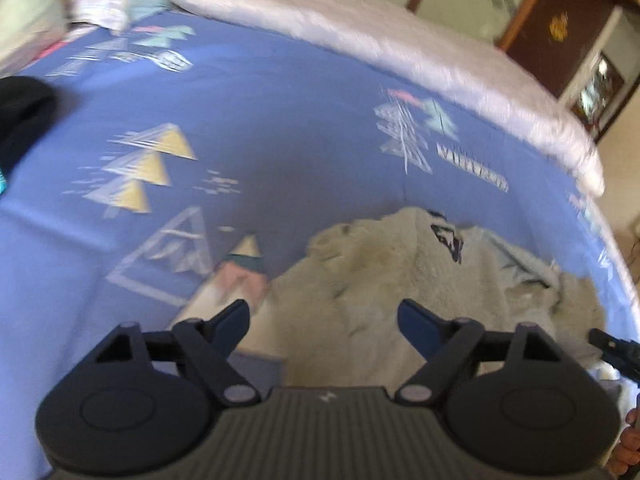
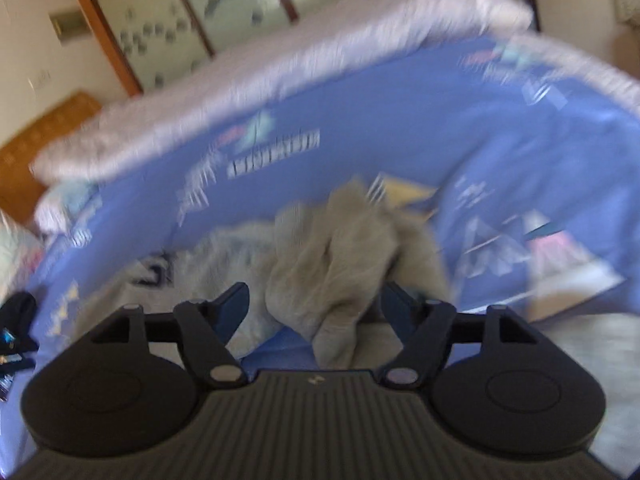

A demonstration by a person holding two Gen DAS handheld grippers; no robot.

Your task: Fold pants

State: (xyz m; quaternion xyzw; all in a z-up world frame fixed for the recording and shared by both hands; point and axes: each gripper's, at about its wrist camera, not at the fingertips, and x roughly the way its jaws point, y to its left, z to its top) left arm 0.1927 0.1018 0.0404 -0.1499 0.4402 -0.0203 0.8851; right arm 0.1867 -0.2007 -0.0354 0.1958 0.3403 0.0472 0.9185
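Pants crumpled on bed, both grippers over them, fingers apart, nothing held.
Grey pants [image 1: 404, 276] bunched in a heap on blue bedsheet [image 1: 280, 120], near its edge. Left gripper [image 1: 323, 322] & right gripper [image 2: 314, 306] open, empty. Fabric looks soft, fleecy, light, floppy: prob. pinch at waistband/hem edges. Long axis & which way they point: can't tell, too bunched + blur.

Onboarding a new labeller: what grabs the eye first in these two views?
The crumpled grey pants lie in a heap on the blue patterned sheet, near its front edge. Both grippers, left and right, stand open just over the heap, gripping nothing. A white quilt lies bunched along the far side of the bed.
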